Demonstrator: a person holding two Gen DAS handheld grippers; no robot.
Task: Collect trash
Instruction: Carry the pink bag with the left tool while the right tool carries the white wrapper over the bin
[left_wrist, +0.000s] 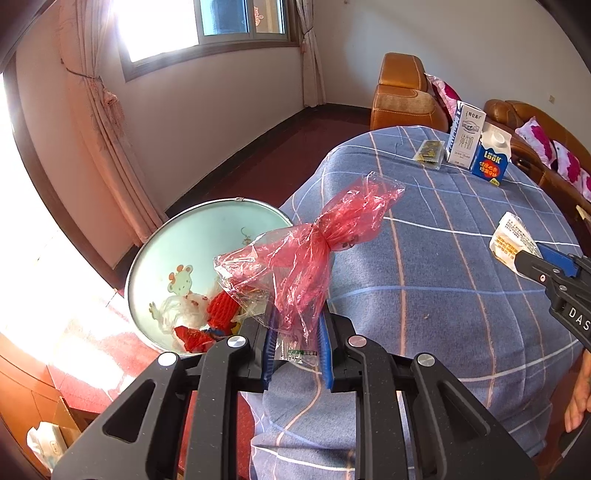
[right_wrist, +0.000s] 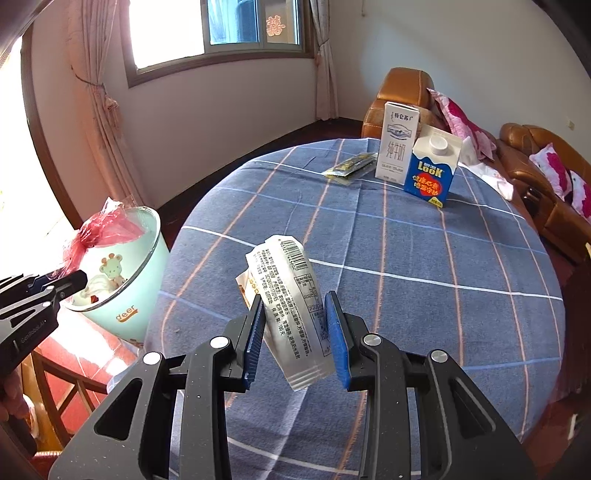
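Observation:
My left gripper (left_wrist: 298, 321) is shut on the lower end of a knotted red plastic bag (left_wrist: 314, 240). It holds the bag at the table's edge, right beside the rim of a mint-green trash bin (left_wrist: 192, 240) with several bits of trash at its bottom. My right gripper (right_wrist: 297, 321) is shut on a white printed wrapper (right_wrist: 284, 291), held above the blue plaid tablecloth (right_wrist: 406, 258). The right wrist view shows the left gripper (right_wrist: 74, 278), the red bag (right_wrist: 103, 225) and the bin (right_wrist: 129, 306) at the left. The left wrist view shows the right gripper (left_wrist: 528, 260) with the wrapper (left_wrist: 511, 238).
At the table's far side stand a tall white milk carton (right_wrist: 397, 144) and a blue carton (right_wrist: 430, 173), with a yellow-green packet (right_wrist: 349, 168) lying beside them. A brown leather sofa (right_wrist: 532, 177) with pink cushions runs behind the table. A wooden chair (right_wrist: 66, 384) stands under the bin.

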